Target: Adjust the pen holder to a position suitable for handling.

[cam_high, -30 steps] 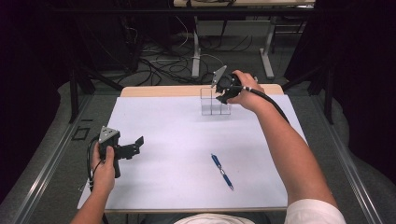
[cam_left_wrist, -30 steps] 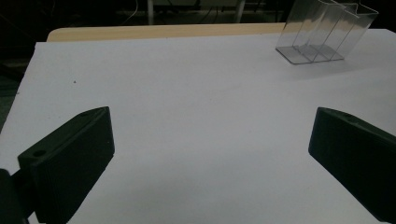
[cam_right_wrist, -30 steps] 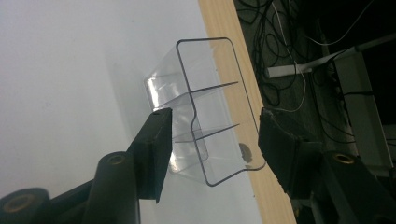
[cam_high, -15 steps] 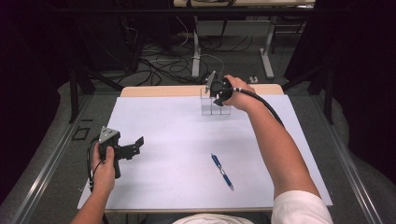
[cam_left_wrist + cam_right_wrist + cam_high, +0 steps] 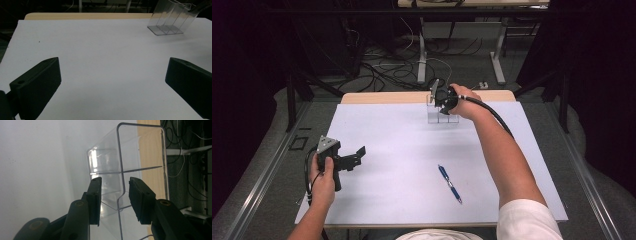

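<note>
Straddling one wall of the single clear organiser (image 5: 130,170), right claw (image 5: 114,195) half-closed, closing; left claw (image 5: 112,82) wide, empty; one pen (image 5: 450,184).

White table (image 5: 377,200): clear organizer (image 5: 443,117), pen (image 5: 450,184)

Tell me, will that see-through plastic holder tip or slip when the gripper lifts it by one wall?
The clear holder looks thin-walled and empty, so probably light. Its walls seem glossy and smooth, so it may slip between the right gripper jaws, which straddle one wall's edge and have just been closing. Held by one wall, it will likely tilt.
</note>
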{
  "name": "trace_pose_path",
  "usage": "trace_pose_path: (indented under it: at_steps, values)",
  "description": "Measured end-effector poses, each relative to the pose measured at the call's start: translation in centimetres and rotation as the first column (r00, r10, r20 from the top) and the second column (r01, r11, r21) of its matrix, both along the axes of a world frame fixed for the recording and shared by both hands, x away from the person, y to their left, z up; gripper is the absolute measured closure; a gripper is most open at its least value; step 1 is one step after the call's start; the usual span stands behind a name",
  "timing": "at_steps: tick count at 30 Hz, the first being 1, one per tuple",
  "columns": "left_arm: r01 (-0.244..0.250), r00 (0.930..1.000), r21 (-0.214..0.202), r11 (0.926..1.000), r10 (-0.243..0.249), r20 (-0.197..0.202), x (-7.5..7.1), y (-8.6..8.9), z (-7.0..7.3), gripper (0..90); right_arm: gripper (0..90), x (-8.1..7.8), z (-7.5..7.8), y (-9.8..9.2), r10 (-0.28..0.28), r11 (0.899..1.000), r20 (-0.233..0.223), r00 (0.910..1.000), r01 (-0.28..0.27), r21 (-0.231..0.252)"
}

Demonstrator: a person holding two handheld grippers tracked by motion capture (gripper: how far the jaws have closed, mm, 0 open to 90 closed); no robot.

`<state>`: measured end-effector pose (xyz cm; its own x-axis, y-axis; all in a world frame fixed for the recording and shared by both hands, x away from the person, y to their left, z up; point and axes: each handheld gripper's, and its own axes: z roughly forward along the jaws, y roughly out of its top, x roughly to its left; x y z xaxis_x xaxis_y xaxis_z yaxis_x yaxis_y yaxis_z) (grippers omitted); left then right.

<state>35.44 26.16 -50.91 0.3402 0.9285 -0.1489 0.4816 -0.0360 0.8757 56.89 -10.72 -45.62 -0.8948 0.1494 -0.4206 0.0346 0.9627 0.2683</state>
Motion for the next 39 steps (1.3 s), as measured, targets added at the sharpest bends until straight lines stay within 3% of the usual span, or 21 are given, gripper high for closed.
trace_pose_path:
  at_steps: [7,9,13,16,20,28,39]
  values:
    - [0.000,1.0000,-0.004,1.0000,0.000,-0.001,0.0,0.0,0.0,0.0,68.1,0.0,-0.3,0.3,0.003,1.000,-0.014,0.9999,-0.003,-0.002]
    - [0.003,1.0000,-0.006,1.0000,-0.003,0.000,0.0,-0.1,0.0,0.0,71.1,0.1,-0.2,0.2,0.008,1.000,-0.012,0.9999,-0.008,-0.011]
    - [0.005,1.0000,-0.008,1.0000,-0.005,0.000,0.0,-0.1,0.1,0.0,79.4,0.1,-0.1,0.1,-0.004,1.000,-0.020,0.9998,0.004,0.016]
    - [0.000,1.0000,-0.012,0.9999,0.000,0.000,0.0,0.0,0.0,0.0,83.8,0.0,0.0,0.1,0.003,1.000,-0.030,0.9996,-0.003,0.003]
    - [0.003,1.0000,-0.010,0.9999,-0.003,-0.002,-0.1,0.0,0.1,0.0,84.9,-0.2,0.0,0.1,0.013,1.000,-0.032,0.9994,-0.013,0.002]
    - [0.011,0.9999,-0.007,0.9999,-0.011,-0.002,-0.1,-0.2,0.1,0.0,87.3,-0.7,0.1,0.1,0.031,0.999,-0.091,0.9954,-0.033,-0.014]
    - [0.008,0.9999,-0.007,0.9999,-0.008,-0.007,-0.1,-0.2,0.0,0.0,88.6,-1.4,0.3,0.2,0.051,0.998,-0.105,0.9932,-0.053,-0.017]
